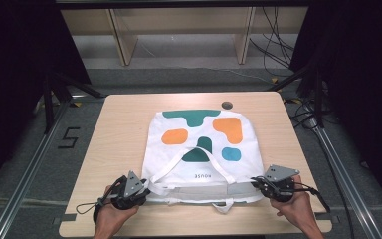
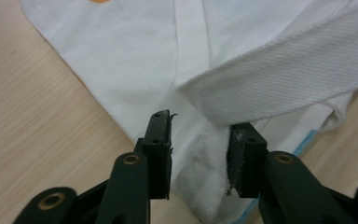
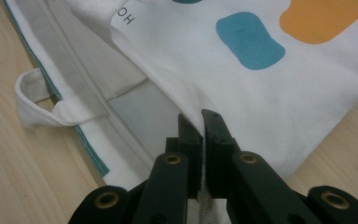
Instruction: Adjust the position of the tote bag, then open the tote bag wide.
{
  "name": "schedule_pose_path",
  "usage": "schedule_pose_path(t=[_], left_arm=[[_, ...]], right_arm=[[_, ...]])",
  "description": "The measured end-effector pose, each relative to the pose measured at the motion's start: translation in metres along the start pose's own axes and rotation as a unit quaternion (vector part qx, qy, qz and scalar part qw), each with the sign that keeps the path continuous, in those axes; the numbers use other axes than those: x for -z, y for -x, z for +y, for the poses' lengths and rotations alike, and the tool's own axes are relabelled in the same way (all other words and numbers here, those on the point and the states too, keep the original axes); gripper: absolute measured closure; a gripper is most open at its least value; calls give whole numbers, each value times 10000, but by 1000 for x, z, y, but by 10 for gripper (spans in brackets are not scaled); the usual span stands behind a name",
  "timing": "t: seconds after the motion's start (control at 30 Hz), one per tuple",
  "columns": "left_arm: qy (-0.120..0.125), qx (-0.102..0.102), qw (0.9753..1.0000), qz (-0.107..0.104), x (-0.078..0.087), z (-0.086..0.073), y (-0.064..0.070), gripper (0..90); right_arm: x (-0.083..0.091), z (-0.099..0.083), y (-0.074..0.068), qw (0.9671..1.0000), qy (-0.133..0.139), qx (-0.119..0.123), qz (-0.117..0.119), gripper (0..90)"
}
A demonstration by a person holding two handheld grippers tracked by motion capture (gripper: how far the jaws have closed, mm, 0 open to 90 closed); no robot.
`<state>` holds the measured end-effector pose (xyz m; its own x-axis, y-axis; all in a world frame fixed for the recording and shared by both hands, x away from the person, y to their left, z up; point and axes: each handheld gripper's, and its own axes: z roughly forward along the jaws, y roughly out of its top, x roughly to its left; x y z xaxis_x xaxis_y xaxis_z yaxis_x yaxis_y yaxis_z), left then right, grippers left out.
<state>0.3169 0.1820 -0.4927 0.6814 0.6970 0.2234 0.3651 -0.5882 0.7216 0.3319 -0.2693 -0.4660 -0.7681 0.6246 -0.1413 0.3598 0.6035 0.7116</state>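
Tote bag lies flat on the worktop, mouth toward the person. Right gripper has its jaws pinched on the top layer's corner; left gripper stands narrowly open around bunched hem, seemingly ungripped. Lifting now could slip the left corner free, skewing the bag.

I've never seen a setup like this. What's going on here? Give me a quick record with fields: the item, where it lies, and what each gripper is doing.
Item: white cloth tote bag printed with green, orange and blue blobs
Place: flat on the light wooden table, opening toward the person
Left gripper: jaws apart, straddling fabric at the bag's near left corner
Right gripper: jaws shut on the top layer at the near right corner
Handle: white webbing strap lying across the bag
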Motion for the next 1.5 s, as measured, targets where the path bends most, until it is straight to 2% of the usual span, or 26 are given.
schedule_pose_path(t=[0.03, 0.13, 0.2, 0.23, 0.3, 0.33, 0.37, 0.43, 0.53, 0.57, 0.63, 0.67, 0.73, 0.77, 0.83, 0.87, 0.9, 1.13, 1.2, 1.23, 1.33, 1.37, 1.4, 1.43, 1.47, 1.5], left_arm=[[15, 30, 10000, 0, -1, -1, 1, 617], [-297, -12, 9996, -28, -2, -5, 2, 599], [-315, 31, 9995, -46, -2, -6, 1, 607], [-277, -29, 9996, -50, 1, -5, -1, 726], [-219, -52, 9997, -6, 3, -3, -1, 817], [-219, 42, 9997, -39, 5, -2, 1, 817], [-179, -35, 9998, 26, 6, -1, 3, 851], [-193, -189, 9996, 30, 8, 1, 4, 864], [-84, -148, 9999, 33, 17, 3, 4, 865], [-8, -104, 9999, 41, 19, 4, 4, 866], [19, -77, 10000, -44, 26, 8, 2, 866], [40, -107, 9999, -43, 30, 10, 1, 866], [115, -120, 9998, -68, 37, 14, -1, 866], [221, -46, 9997, -21, 40, 16, 0, 866], [175, -120, 9997, -86, 47, 20, -2, 866], [206, -28, 9997, -125, 51, 21, -3, 866], [213, -57, 9997, -146, 53, 22, -4, 866], [360, 17, 9991, -221, 70, 31, -10, 865], [368, 67, 9989, -288, 74, 34, -12, 864], [526, 125, 9978, -378, 77, 37, -16, 861], [576, 112, 9973, -438, 81, 39, -21, 860], [582, 136, 9972, -451, 83, 40, -22, 860], [588, 164, 9972, -434, 86, 41, -24, 860], [633, 207, 9968, -443, 87, 42, -26, 860], [769, 380, 9952, -477, 88, 42, -25, 860], [825, 393, 9945, -508, 91, 42, -27, 859]], right_arm=[[0, 0, 1, 10000, 21, 13, 8, 879], [1, 1, 2, 10000, 68, -17, 44, 879], [1, 1, 1, 9999, 38, -92, 96, 879], [1, 1, 2, 9999, 78, -73, 108, 879], [3, 1, 1, 9997, 83, -160, 143, 879], [3, 1, 1, 9997, 83, -160, 143, 879], [3, 2, 3, 9997, 176, -62, 163, 879], [6, 3, 4, 9996, 215, -102, 148, 879], [9, 5, 4, 9994, 262, -147, 162, 880], [13, 6, 5, 9989, 357, -158, 250, 879], [16, 8, 5, 9987, 405, -178, 267, 880], [20, 9, 4, 9984, 413, -284, 272, 879], [26, 13, 8, 9980, 481, -246, 337, 880], [28, 15, 8, 9978, 491, -264, 354, 880], [33, 21, 10, 9975, 506, -254, 424, 881], [36, 24, 10, 9973, 482, -298, 474, 881], [42, 31, 15, 9968, 554, -176, 546, 881], [60, 53, 20, 9949, 703, -123, 712, 883], [66, 63, 23, 9944, 679, -21, 805, 884], [72, 72, 25, 9941, 699, -54, 832, 884], [78, 84, 28, 9929, 772, -59, 900, 884], [85, 97, 29, 9925, 663, -91, 1022, 885], [85, 97, 29, 9925, 663, -91, 1022, 885], [90, 111, 34, 9922, 524, 46, 1130, 885], [90, 111, 34, 9922, 524, 46, 1130, 885], [94, 118, 34, 9919, 456, 13, 1185, 885]])
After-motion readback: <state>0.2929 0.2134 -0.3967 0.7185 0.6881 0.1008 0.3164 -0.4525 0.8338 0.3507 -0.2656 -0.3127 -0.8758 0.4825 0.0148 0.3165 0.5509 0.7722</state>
